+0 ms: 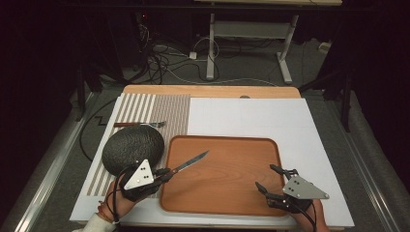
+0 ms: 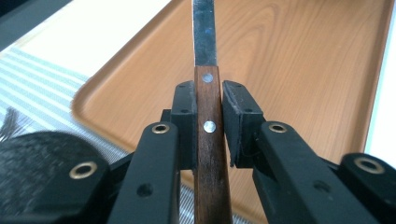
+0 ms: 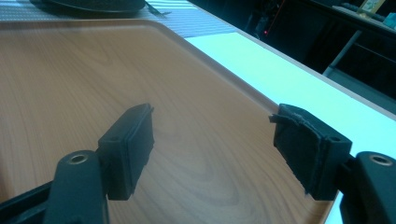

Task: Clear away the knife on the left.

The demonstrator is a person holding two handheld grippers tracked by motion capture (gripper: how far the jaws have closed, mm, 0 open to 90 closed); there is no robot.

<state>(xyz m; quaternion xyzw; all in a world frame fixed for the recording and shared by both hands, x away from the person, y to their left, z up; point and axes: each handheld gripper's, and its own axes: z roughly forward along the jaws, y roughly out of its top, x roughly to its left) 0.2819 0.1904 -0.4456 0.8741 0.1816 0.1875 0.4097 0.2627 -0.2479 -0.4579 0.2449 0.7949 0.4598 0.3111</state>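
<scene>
Where I stand, nearest first: two hands come in at the bottom edge of the high view, a gripper in each.
Left gripper (image 1: pixel 167 173): lower left of the high view, pinching the brown wooden handle of a table knife (image 1: pixel 189 163); in the left gripper view the pads press both sides of the handle (image 2: pixel 208 140).
Knife position: the blade slants toward the upper right over the near-left part of the wooden tray (image 1: pixel 270 145); whether the tip touches the wood I cannot tell.
Right gripper (image 1: pixel 269 179): lower right, jaws spread wide with nothing between them, over the tray's near-right corner.
Middle ground: a dark round plate (image 1: pixel 133 145) on the striped placemat (image 1: pixel 169 111), just left of the tray.
Farther: a fork (image 1: pixel 142 124) lies beyond the plate, at the plate's far edge.
Risk: the grip sits near the blade end of the handle, so I judge the knife could pivot or slip if swung fast.
Risk: the blade could scrape the tray or catch on its raised rim.
</scene>
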